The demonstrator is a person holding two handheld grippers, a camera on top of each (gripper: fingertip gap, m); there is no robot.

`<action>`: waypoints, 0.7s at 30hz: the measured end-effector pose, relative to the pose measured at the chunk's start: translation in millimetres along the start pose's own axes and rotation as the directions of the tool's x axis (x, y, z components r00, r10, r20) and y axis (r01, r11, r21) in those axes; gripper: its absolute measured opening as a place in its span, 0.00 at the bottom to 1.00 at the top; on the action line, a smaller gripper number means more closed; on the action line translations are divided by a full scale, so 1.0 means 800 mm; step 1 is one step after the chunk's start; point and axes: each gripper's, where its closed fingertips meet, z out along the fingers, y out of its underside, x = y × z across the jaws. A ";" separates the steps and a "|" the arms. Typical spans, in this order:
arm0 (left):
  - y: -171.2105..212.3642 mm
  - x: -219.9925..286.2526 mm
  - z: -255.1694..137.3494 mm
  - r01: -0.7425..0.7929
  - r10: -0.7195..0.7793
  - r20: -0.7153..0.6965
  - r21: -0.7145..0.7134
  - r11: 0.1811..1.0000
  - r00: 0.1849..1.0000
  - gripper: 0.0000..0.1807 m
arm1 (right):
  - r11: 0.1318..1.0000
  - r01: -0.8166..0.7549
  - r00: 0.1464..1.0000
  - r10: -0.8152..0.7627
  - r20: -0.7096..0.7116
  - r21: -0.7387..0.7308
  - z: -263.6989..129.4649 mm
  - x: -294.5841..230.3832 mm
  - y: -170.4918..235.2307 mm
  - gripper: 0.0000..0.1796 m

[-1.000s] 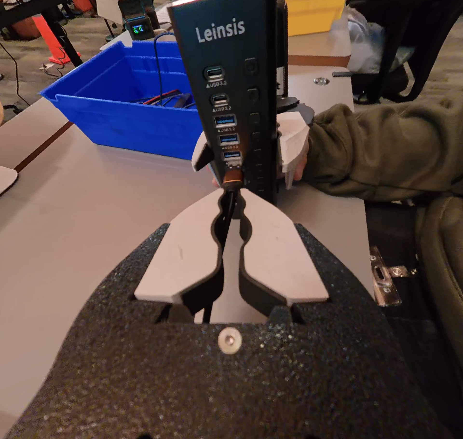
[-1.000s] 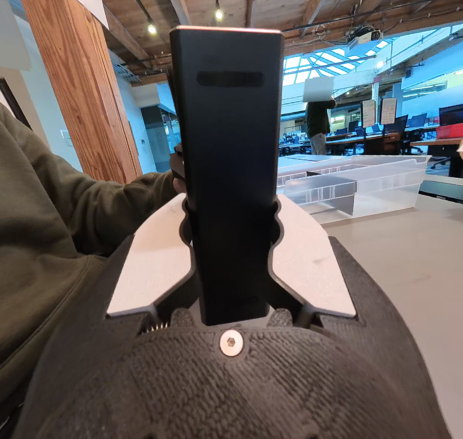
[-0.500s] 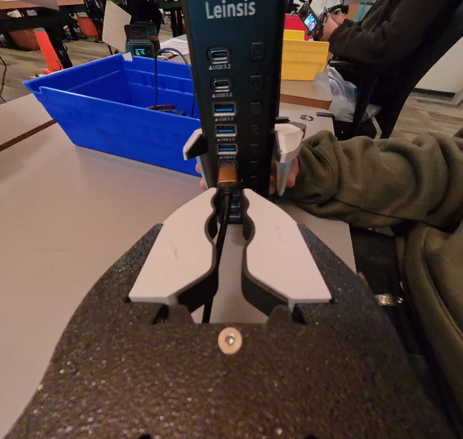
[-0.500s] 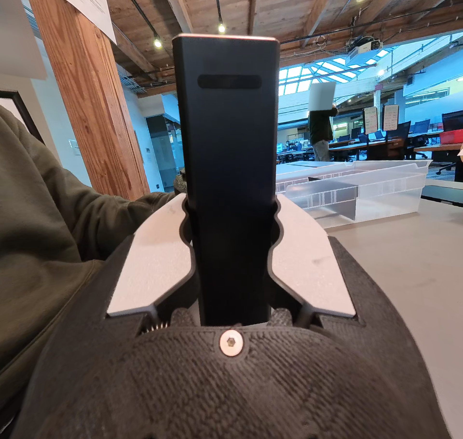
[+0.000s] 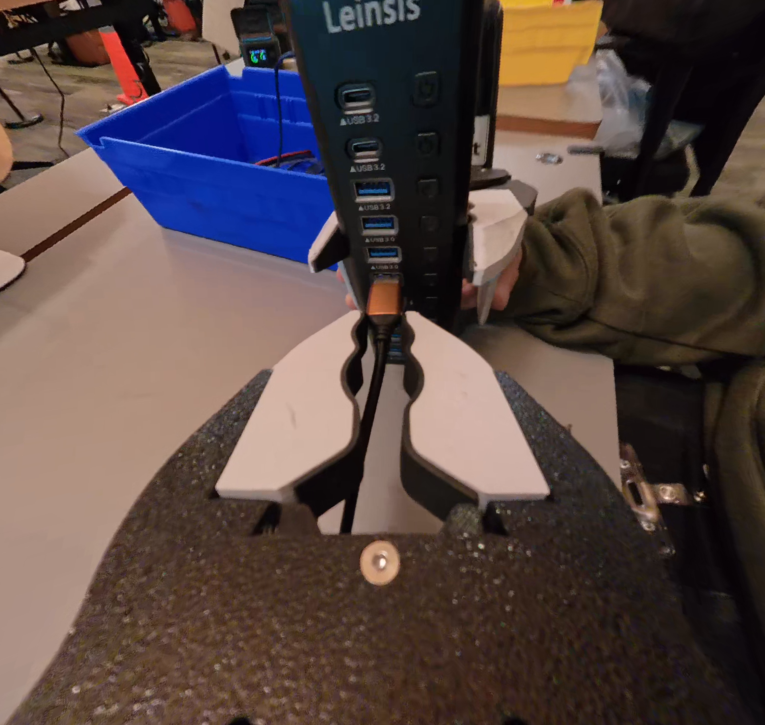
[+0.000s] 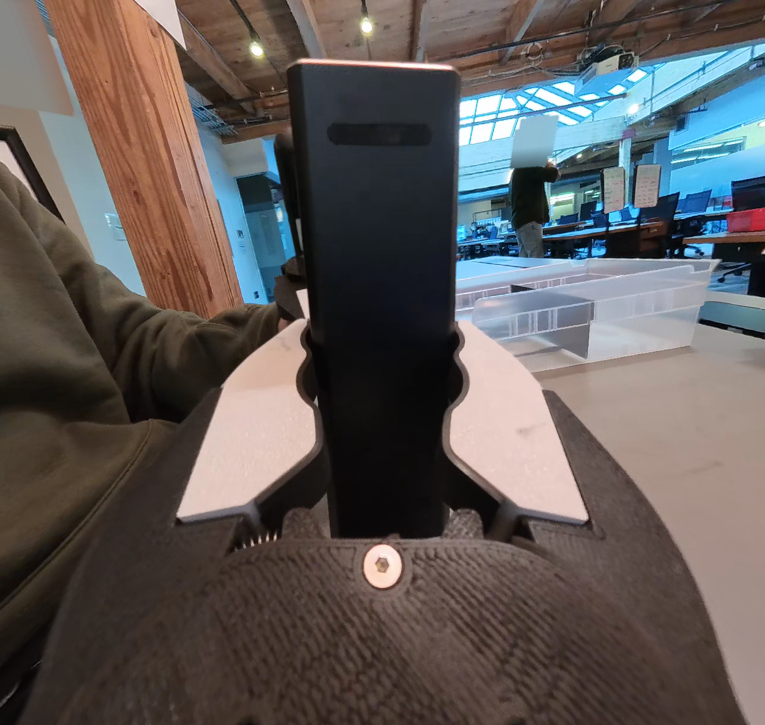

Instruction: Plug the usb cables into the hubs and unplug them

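A black USB hub [image 5: 397, 125] stands upright above the grey table [image 5: 124, 353]. My right gripper [image 6: 381, 324] is shut on its lower part, with the hub's plain back [image 6: 376, 249] facing that camera. The right gripper's white fingers [image 5: 494, 229] show on both sides of the hub in the left wrist view. An orange-copper USB plug [image 5: 384, 297] sits in one of the hub's lower ports. Its black cable [image 5: 372, 394] runs down between my left gripper's fingers. My left gripper [image 5: 385, 324] is just below the plug, its jaws slightly apart and not pinching the cable.
A blue bin [image 5: 207, 191] with cables inside stands behind the hub on the left. A clear plastic bin [image 6: 600, 311] sits on the table to the right. A person's green sleeve [image 5: 641, 270] reaches in from the right. A wooden pillar [image 6: 124, 146] stands at the left. Left and right tips are no more than a few centimetres apart.
My left gripper's fingers have spread a little, from closed on the plug's end to apart. The plug stays in the port. The right gripper keeps holding the hub.
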 end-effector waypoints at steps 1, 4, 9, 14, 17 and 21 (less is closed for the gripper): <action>0.000 0.001 0.002 -0.017 0.017 0.004 -0.015 1.000 1.000 0.08 | 1.000 -0.013 1.000 0.013 0.011 -0.010 0.002 -0.002 0.002 0.35; -0.002 -0.003 0.004 -0.049 0.051 0.026 -0.040 0.998 0.998 0.08 | 1.000 -0.016 1.000 0.016 -0.009 0.002 0.000 0.001 0.000 0.35; -0.006 0.001 0.006 -0.013 0.014 -0.026 0.014 1.000 1.000 0.08 | 1.000 -0.023 1.000 0.023 0.004 0.022 -0.003 0.000 -0.003 0.35; -0.058 -0.024 -0.032 0.063 -0.068 0.027 0.155 0.986 0.997 0.25 | 1.000 0.005 1.000 -0.005 -0.016 0.029 -0.004 0.002 -0.004 0.34; -0.095 -0.003 -0.034 0.094 -0.086 -0.052 0.180 0.979 0.995 0.37 | 0.999 0.031 0.999 -0.031 -0.039 -0.009 0.001 0.004 0.001 0.34; -0.103 0.010 -0.001 -0.020 0.021 -0.013 0.033 0.999 1.000 0.40 | 0.992 0.089 0.995 -0.092 -0.030 -0.093 0.012 -0.004 0.015 0.34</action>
